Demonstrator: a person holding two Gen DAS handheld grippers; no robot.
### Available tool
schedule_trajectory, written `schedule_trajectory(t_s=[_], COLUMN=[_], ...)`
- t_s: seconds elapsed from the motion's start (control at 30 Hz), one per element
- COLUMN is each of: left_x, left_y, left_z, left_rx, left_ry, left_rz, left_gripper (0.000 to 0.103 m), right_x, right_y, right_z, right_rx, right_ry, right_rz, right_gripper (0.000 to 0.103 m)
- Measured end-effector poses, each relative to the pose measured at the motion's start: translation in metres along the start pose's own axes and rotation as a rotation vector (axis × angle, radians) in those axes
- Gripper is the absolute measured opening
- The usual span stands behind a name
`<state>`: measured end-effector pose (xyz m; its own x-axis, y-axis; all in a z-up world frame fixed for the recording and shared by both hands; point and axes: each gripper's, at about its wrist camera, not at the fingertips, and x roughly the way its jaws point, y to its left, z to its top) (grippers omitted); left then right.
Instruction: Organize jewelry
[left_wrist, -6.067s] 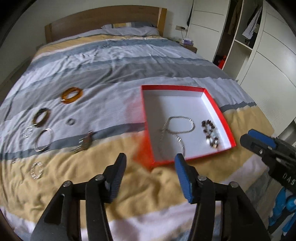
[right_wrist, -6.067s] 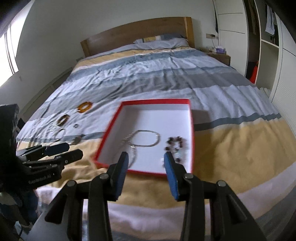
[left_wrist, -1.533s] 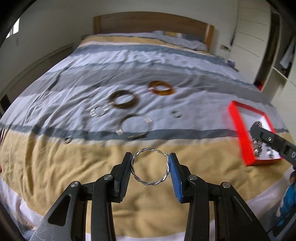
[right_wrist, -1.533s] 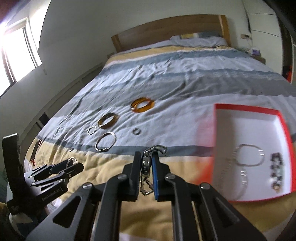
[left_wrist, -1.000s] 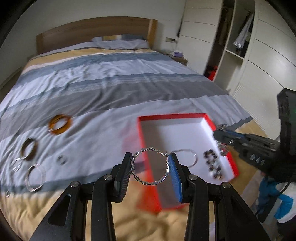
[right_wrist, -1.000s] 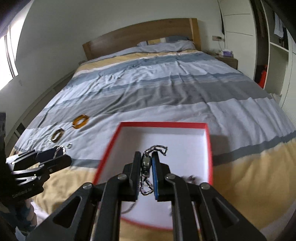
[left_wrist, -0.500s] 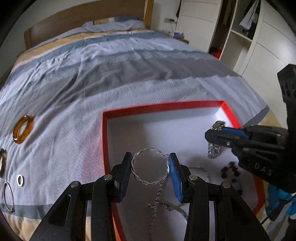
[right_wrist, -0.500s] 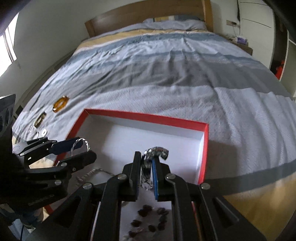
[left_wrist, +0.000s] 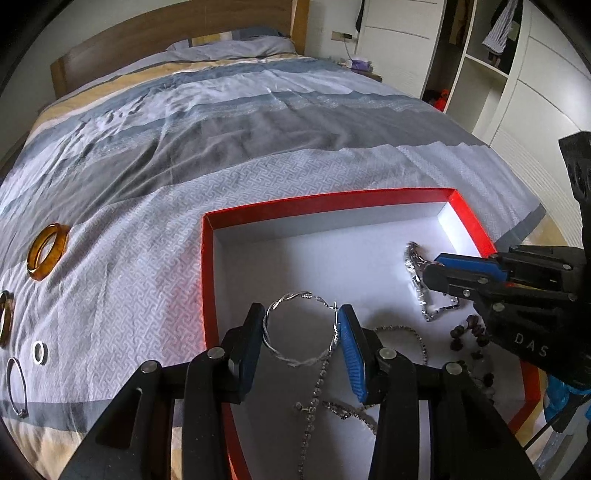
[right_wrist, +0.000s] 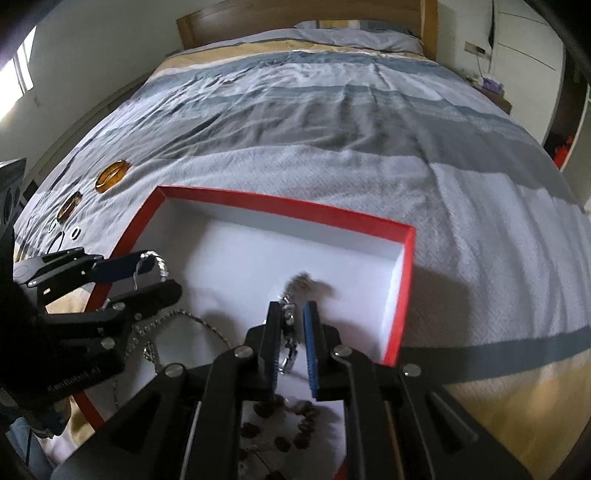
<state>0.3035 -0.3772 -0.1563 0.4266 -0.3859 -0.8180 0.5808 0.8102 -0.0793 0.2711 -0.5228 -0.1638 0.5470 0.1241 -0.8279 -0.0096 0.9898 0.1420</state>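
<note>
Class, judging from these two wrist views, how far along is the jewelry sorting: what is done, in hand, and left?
Done: a silver necklace and a dark bead bracelet lie in the red box.

In hand: the left gripper holds a twisted silver hoop over the box; the right gripper is opening, its chain bracelet dropping.

Left: the amber bangle, a small ring and other bangles on the bedspread.

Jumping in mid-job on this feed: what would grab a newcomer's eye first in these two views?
First, the red box with its white inside, lying on the striped bedspread. Over it, the left tool holds a twisted silver hoop between its fingers, while the right tool has a silver chain bracelet between slightly parted fingers, blurred as if dropping. Off to the left on the bedspread, an amber bangle stands out.
</note>
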Motion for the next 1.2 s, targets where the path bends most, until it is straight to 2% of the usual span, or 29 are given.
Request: schedule_trajectory(t_s=[0.03,0.2,0.37,0.5,0.73,0.83,0.97,1.2], left_x=[-0.002,-0.015,-0.044,-0.078,-0.143,-0.167,-0.199,-0.251], left_y=[0.0,-0.002,-0.008,-0.011,-0.003,0.002,0.013,0.03], left_z=[0.0,0.0,-0.002,-0.006,-0.029,-0.042,-0.061,-0.098], left_rx=[-0.001,0.001,0.032,0.04,0.022,0.024,0.01,-0.015], left_ry=[-0.003,-0.023,-0.066,-0.114,-0.202,-0.205,-0.202,-0.243], left_rz=[0.002,-0.004,-0.003,0.011,0.021,0.026,0.051,0.115], left_gripper=[0.043,0.05,0.056,0.065,0.066,0.066,0.066,0.067], right_x=[-0.002,-0.014,-0.039,-0.07,-0.121,-0.142,-0.163,-0.202], right_y=[-0.001,-0.002,0.004,0.015,0.049,0.068,0.091,0.131], right_z=[-0.001,-0.006,-0.01,-0.016,-0.038,-0.053,-0.069,-0.098], right_rx=[0.004,0.023,0.041,0.047,0.043,0.034,0.031,0.036], right_ry=[-0.002,-0.02,-0.057,-0.096,-0.139,-0.15,-0.168,-0.214], right_rz=[-0.002,-0.009,-0.013,-0.018,0.003,0.002,0.015,0.038], right_gripper=[0.013,0.031,0.031,0.031,0.031,0.031,0.038,0.039])
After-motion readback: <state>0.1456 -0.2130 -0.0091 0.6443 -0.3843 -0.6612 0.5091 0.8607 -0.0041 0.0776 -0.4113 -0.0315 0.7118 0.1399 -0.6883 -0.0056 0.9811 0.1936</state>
